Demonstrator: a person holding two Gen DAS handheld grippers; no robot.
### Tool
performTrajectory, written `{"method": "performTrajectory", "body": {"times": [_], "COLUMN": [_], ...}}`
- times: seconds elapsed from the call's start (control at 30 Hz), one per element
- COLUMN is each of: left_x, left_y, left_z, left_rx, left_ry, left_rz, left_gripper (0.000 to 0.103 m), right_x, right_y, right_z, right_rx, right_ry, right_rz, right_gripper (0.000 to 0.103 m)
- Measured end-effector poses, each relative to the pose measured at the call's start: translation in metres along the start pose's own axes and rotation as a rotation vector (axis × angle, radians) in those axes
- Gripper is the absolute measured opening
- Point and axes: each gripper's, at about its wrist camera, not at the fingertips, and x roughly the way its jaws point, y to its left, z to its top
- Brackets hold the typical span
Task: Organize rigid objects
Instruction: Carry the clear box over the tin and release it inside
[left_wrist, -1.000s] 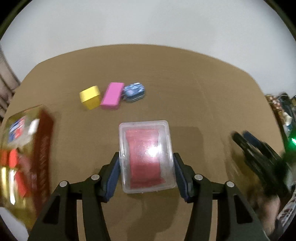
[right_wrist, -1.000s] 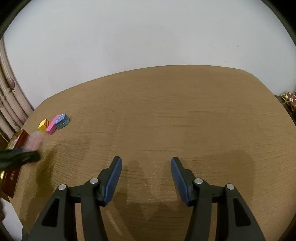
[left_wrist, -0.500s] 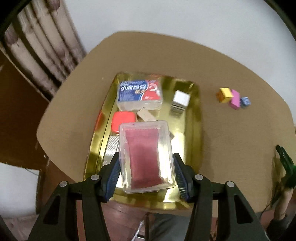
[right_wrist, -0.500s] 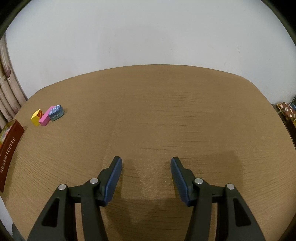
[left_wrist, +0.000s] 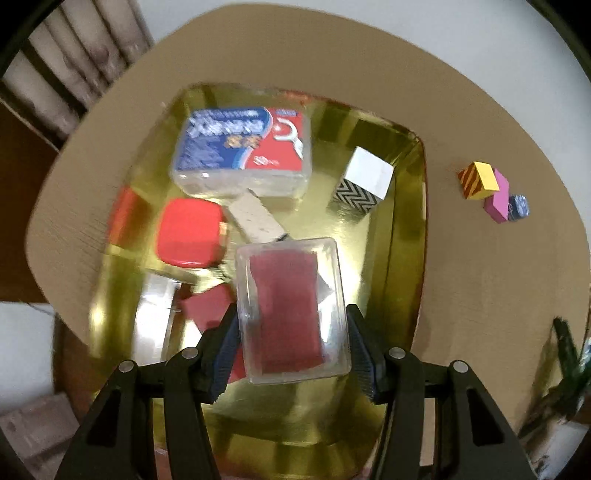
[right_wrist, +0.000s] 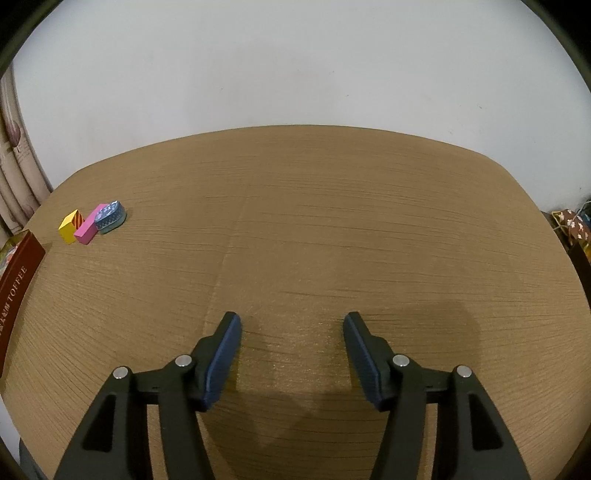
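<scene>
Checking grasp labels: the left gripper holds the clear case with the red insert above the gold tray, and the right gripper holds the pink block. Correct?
Not quite. The right gripper is open and empty in the right wrist view; the pink block lies on the table. The rest stands.

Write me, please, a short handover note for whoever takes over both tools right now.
Left tool: shut on the clear case with red contents, held over the gold tray.
Right tool: open, holding nothing, above bare table.
Done: the tray holds the blue-red box, red tin and zigzag cube.
Left: set the case down; yellow block, pink block and blue tin wait on the table.
</scene>
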Motion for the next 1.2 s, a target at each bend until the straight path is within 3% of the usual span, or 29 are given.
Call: {"method": "performTrajectory", "body": {"times": [0.13,0.23,0.53,0.7,0.77,0.83,1.07,1.2], "left_x": [0.003,-0.007,-0.019,-0.014,-0.015,-0.018,-0.052,-0.068], "left_y": [-0.013,-0.003,0.028,0.031,0.028,0.027,0.033,0.04], "left_z": [0.007,0.005,-0.014,-0.001,0.0,0.0,-0.017,-0.048], "left_rx": [0.024,0.005,-0.051,-0.092,-0.088,-0.104,-0.136,-0.109], "left_ry": [-0.061,-0.111,-0.122,-0.111,-0.094,-0.077,-0.163,-0.224], "left_rz": [-0.042,-0.129,-0.039,-0.047,-0.085,-0.116,-0.148,-0.14], "left_gripper": [0.051,0.05,0.05,0.052,0.053,0.065,0.072,0.073], "right_x": [0.0,0.0,0.0,0.0,0.0,0.0,-0.001,-0.001], "right_y": [0.001,0.0,0.002,0.002,0.002,0.003,0.007,0.009], "right_z": [0.0,-0.001,-0.002,-0.001,-0.001,-0.002,-0.005,-0.005], "right_rx": [0.0,0.002,-0.002,-0.002,-0.001,-0.003,-0.011,-0.014], "right_ry": [0.0,-0.001,0.001,0.001,0.001,0.002,0.005,0.006], "right_rz": [-0.001,0.002,-0.001,-0.003,0.0,-0.001,-0.012,-0.018], "right_gripper": [0.061,0.061,0.062,0.062,0.062,0.063,0.065,0.065]}}
